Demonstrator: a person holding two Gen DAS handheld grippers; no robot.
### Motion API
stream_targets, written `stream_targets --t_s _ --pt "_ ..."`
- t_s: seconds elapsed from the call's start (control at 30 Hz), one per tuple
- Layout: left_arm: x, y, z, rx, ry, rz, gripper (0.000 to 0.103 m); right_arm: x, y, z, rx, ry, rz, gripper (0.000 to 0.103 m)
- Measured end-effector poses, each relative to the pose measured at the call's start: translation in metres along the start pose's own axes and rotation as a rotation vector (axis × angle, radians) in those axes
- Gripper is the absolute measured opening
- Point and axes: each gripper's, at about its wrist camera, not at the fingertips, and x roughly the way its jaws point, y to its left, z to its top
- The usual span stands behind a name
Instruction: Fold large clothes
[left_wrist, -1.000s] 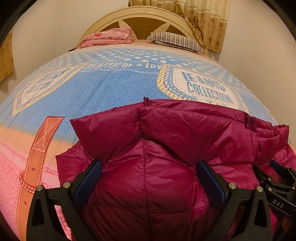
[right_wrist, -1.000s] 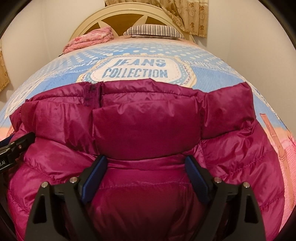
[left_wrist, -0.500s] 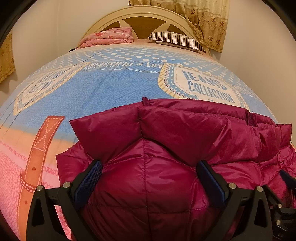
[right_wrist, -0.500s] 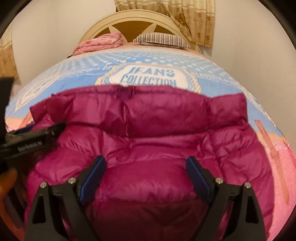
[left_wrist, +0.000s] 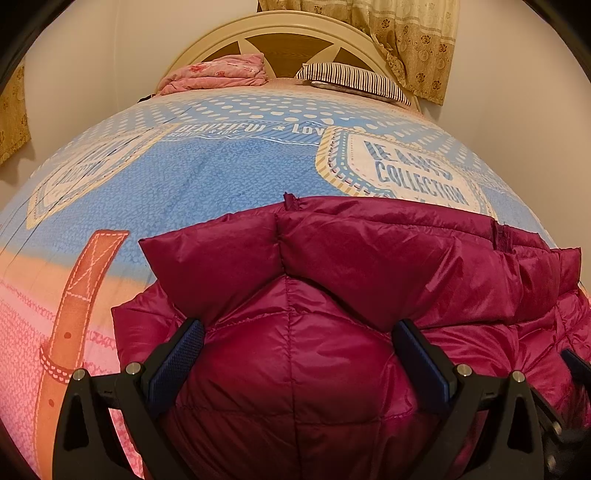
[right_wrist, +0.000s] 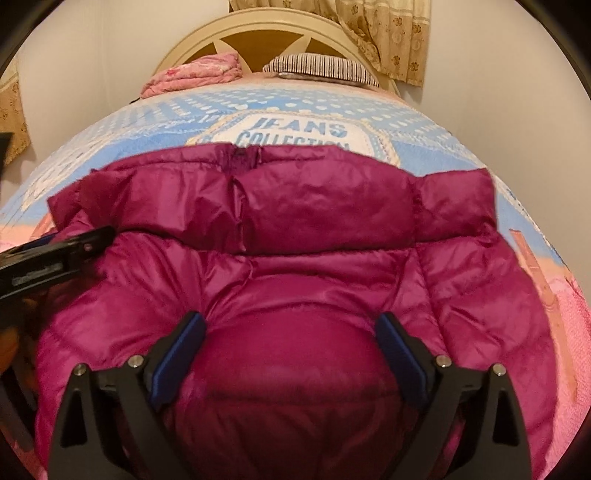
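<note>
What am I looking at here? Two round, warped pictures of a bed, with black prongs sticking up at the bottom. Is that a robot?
No robot: a person holds a two-finger gripping tool in each hand, and each tool carries a wide-angle camera looking along its fingers. That lens causes the warping. One picture comes from the left gripper, the other from the right gripper; the left tool also shows at the left edge of the right-hand picture. Both stand open, holding nothing, over a shiny magenta quilted puffer jacket lying on a blue and pink printed bedspread. At the cream arched headboard lie a folded pink blanket and a striped pillow. The job is folding the jacket.
</note>
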Motion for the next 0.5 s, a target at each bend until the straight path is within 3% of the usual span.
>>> stream_targets --t_s 0.13,0.33,0.5 --pt "0.000 0.000 0.000 -0.001 -0.002 -0.003 0.102 -0.018 0.007 -0.017 -0.021 -0.025 -0.004 0.096" --pt "-0.007 0.004 -0.001 -0.021 0.005 -0.029 0.102 -0.006 0.007 -0.021 -0.015 -0.006 -0.009 0.099" --pt "-0.070 0.023 -0.026 -0.066 -0.078 -0.006 0.102 -0.030 0.008 -0.027 -0.029 -0.008 -0.008 0.098"
